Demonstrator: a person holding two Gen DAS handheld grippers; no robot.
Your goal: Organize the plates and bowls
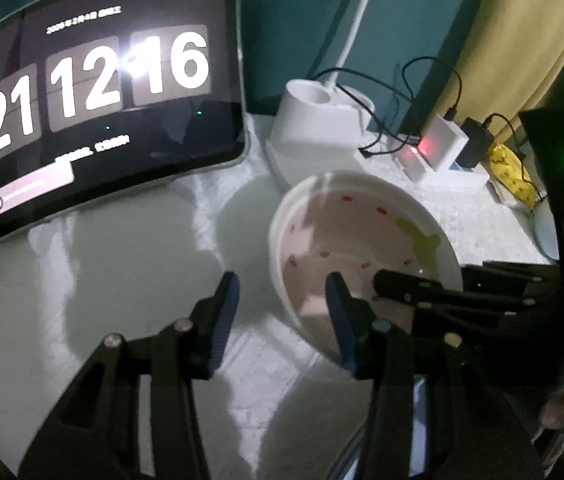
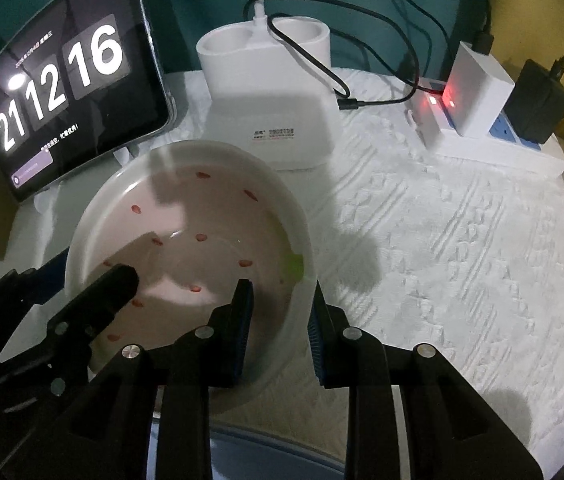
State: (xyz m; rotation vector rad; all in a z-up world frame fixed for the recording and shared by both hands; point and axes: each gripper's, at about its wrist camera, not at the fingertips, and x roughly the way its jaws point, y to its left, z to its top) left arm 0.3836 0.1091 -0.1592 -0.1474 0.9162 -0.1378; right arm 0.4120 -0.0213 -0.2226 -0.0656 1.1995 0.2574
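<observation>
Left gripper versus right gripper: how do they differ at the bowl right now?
Left gripper straddles the left rim of the bowl with its jaws wide and a clear gap beside the rim; right gripper has its jaws narrow, seemingly clamped on the right wall. Left gripper's outer finger stands apart from the bowl; right gripper's outer finger sits against it. Both have one finger inside and one outside.

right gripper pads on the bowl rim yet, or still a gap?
Cannot tell. In the right wrist view the right gripper straddles the bowl rim, one finger inside, one outside, but neither view plainly shows the pads pressing on the wall or clear of it.
</observation>
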